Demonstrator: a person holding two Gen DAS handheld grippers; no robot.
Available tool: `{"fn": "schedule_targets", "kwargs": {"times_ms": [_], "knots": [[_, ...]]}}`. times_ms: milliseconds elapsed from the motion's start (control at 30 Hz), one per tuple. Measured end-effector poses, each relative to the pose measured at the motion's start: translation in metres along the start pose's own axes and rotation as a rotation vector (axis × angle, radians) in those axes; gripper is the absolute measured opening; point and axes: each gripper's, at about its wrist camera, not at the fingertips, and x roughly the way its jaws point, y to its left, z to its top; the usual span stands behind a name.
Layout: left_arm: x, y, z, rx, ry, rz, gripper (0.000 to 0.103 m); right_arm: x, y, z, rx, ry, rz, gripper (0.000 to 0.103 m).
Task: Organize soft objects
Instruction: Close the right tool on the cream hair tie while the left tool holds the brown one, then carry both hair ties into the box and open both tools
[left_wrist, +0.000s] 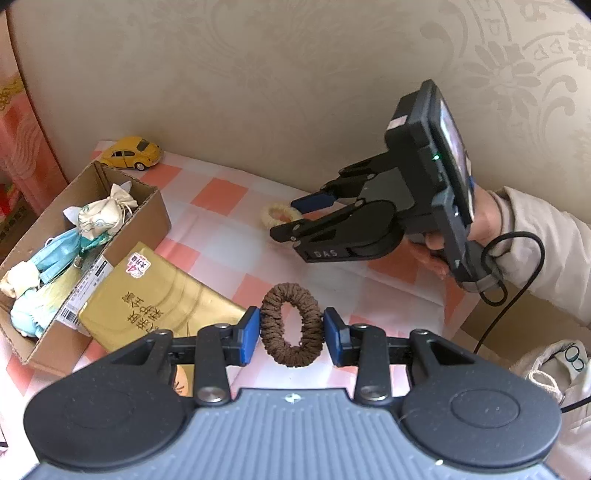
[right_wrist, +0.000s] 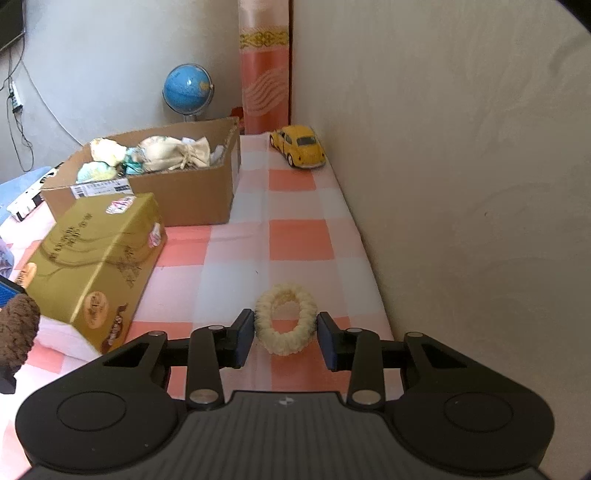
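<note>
— Where do the two hair ties sit right now?

— My left gripper (left_wrist: 291, 332) has its fingers (left_wrist: 248, 334) clamped on the brown scrunchie (left_wrist: 291, 325), pads pressing both sides, and the ring hangs upright between them above the checked counter (left_wrist: 221, 229). My right gripper (right_wrist: 285, 338) has its fingers (right_wrist: 243, 338) closed onto the cream scrunchie (right_wrist: 286, 319), close by the wall; from my own camera I can't tell whether it has left the cloth.

— And the goal?

— I judge it's the cardboard box (right_wrist: 177, 199) at the far left, where cloth pouches (right_wrist: 173, 153) and other soft bits already lie.

— What could spoil it?

— Both rings are squashy. I'm pinching only the outer edges, so a fast swing could let the fabric roll out of the pads and drop short. The gold carton (right_wrist: 96, 258) stands between me and the box; a low carry would drag a dangling ring against it. My two hands are headed for the same opening, so they could knock together. And the yellow toy car (right_wrist: 299, 146) sits near the box's far corner, where a wide sweep might nudge it.
</note>
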Motion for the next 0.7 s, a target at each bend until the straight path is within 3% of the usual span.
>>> {"fn": "schedule_targets", "kwargs": {"times_ms": [433, 700], "knots": [[-0.037, -0.005, -0.018, -0.039, -0.07, 0.036, 0.036, -0.051, 0.029, 0.03, -0.134, -0.099, 0.05, 0.042], [-0.051, 0.047, -0.005, -0.125, -0.133, 0.15, 0.036, -0.057, 0.047, 0.048, -0.17, -0.136, 0.094, 0.042]]}}
